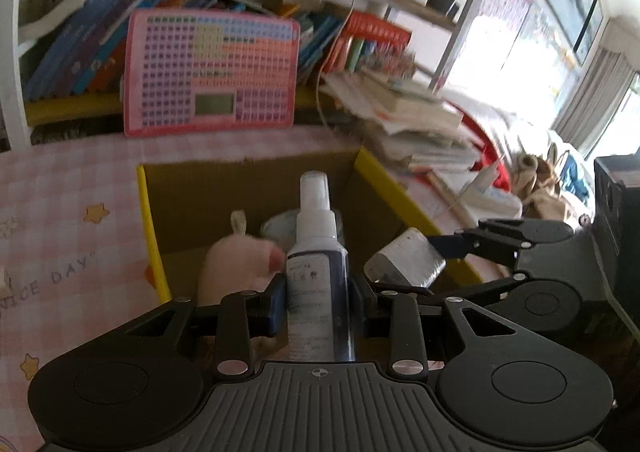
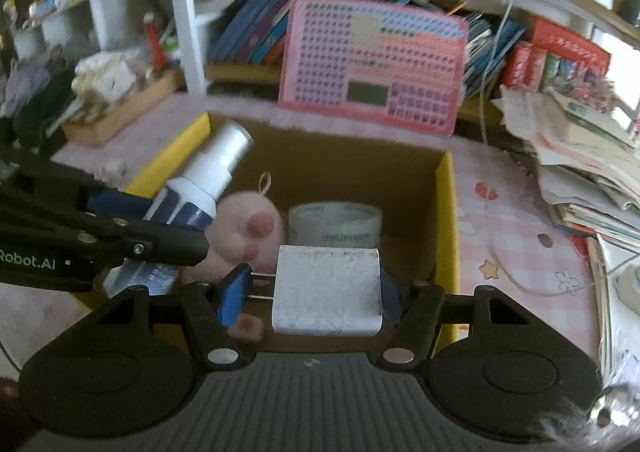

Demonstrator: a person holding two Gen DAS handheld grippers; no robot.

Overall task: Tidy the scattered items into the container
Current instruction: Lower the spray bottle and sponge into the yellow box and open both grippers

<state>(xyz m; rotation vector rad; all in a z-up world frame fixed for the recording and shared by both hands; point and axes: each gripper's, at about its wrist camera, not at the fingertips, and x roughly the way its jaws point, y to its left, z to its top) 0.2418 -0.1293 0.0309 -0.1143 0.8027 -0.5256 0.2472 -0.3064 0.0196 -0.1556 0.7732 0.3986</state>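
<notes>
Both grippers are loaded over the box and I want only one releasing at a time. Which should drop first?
Probably the right gripper: its white charger hangs over bare floor of the cardboard box. The left gripper holds its spray bottle above the pink plush and tape roll.

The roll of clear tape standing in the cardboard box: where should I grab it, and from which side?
Grip the clear tape roll across its ring wall, one finger inside the open core and one outside, coming from above. It sits with its hole facing up, beside the pink plush toy, so the side away from the toy looks freer. The brown cardboard box's walls block a level approach.
</notes>
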